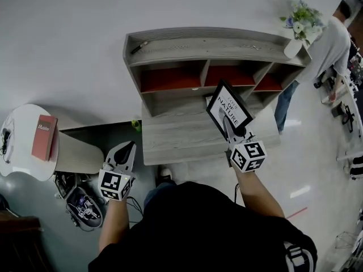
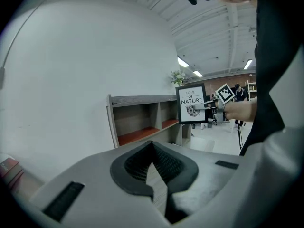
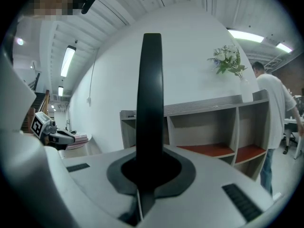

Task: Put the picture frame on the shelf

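The black picture frame (image 1: 228, 107), with a white print reading "NATURE", is held upright in front of the grey wooden shelf unit (image 1: 187, 50). My right gripper (image 1: 229, 130) is shut on the frame's lower edge. In the right gripper view the frame (image 3: 151, 94) shows edge-on as a dark bar rising from the gripper (image 3: 150, 172). The shelf (image 3: 209, 108) has red-floored compartments. My left gripper (image 1: 128, 149) hangs low at the left of the shelf, shut and holding nothing. In the left gripper view the left gripper (image 2: 153, 146) points at the shelf (image 2: 137, 101), with the frame (image 2: 192, 103) beyond it.
A vase of flowers (image 1: 300, 24) stands on the shelf's top right corner. A person in a white shirt (image 1: 332, 44) stands beside it. At the left, a white round table (image 1: 17, 163) carries a red book (image 1: 44, 137). A bag with cables (image 1: 82, 205) lies on the floor.
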`<move>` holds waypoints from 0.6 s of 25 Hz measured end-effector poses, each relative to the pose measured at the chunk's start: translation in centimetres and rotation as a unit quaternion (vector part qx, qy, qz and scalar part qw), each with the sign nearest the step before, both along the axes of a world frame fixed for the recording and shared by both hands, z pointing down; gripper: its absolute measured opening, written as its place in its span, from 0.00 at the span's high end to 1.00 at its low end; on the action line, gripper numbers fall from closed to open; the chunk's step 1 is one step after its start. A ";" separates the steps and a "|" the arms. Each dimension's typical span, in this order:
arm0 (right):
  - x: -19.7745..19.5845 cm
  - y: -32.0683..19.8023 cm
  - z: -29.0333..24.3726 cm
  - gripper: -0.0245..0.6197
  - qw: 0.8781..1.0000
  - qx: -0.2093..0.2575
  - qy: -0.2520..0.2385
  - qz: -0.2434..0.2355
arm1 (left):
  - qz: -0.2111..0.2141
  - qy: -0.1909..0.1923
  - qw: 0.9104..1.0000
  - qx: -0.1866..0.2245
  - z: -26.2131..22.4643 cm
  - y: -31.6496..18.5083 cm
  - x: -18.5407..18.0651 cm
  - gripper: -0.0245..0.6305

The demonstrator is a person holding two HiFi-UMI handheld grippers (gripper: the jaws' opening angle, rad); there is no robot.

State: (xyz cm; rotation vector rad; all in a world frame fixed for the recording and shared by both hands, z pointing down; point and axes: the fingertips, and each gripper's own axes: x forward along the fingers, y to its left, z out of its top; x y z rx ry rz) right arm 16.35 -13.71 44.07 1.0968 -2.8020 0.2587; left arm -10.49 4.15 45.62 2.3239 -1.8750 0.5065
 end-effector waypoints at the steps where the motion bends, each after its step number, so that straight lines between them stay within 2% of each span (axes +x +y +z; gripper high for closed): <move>1: -0.1 -0.1 0.0 0.93 1.000 0.000 0.000 0.002 | 0.003 0.000 1.000 0.001 -0.1 -0.3 -0.2 0.93; 15: -3.1 -1.5 0.6 0.93 1.000 -0.007 0.010 0.021 | 0.039 0.003 0.999 -0.007 0.3 -4.1 -3.4 0.93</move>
